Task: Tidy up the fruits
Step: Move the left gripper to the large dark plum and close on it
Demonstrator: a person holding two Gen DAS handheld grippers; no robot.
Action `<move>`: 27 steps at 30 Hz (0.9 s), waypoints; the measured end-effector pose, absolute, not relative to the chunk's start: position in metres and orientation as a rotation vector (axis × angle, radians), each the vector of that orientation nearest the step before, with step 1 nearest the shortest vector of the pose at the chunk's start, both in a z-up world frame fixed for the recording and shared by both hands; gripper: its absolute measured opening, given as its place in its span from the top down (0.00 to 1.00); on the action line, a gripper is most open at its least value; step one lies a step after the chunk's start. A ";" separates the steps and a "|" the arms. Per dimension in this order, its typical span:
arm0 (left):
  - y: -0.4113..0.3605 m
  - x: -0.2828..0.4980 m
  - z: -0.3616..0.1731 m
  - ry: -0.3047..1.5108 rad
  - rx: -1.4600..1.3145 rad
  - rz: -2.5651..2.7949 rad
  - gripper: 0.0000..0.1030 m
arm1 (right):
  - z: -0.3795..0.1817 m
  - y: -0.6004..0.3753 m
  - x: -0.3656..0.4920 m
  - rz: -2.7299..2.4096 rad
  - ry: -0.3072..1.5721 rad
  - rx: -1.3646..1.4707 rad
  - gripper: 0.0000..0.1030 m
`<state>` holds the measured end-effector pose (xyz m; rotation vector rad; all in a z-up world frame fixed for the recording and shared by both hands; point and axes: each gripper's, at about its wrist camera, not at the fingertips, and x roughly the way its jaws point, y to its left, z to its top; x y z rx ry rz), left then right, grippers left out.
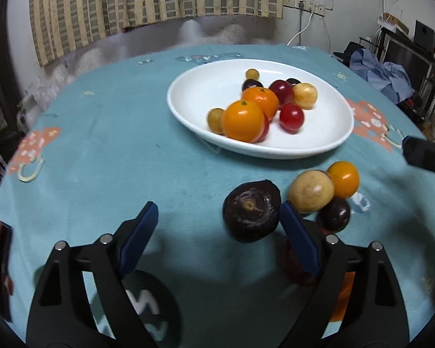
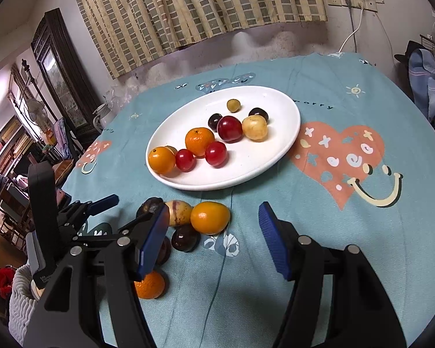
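Nine fruits on white plate (image 2: 287,133), five loose on tablecloth (image 2: 333,246); jaws of both grippers spread.

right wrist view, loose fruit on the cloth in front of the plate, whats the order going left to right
dark purple fruit → pale yellow fruit → orange. The dark plum and the fruits behind the right tongs' left finger overlap these, so they are left out.
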<state>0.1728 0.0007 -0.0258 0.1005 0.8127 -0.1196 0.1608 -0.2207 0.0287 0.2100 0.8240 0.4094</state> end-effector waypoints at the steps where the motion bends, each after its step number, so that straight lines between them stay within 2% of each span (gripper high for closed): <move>1: 0.001 0.174 -0.026 0.811 0.096 -0.109 0.15 | 0.029 -0.221 0.161 0.410 0.824 0.210 0.38; 6: -0.006 0.185 -0.028 0.819 0.044 -0.114 0.14 | 0.023 -0.214 0.161 0.410 0.835 0.178 0.38; 11: -0.002 0.184 -0.029 0.857 -0.017 -0.193 0.27 | 0.019 -0.214 0.163 0.405 0.849 0.177 0.38; 21: 0.001 0.184 -0.028 0.820 0.051 -0.110 0.24 | 0.021 -0.215 0.162 0.412 0.846 0.181 0.38; 27: 0.007 0.189 -0.031 0.865 -0.021 -0.161 0.29 | 0.020 -0.215 0.162 0.406 0.846 0.186 0.38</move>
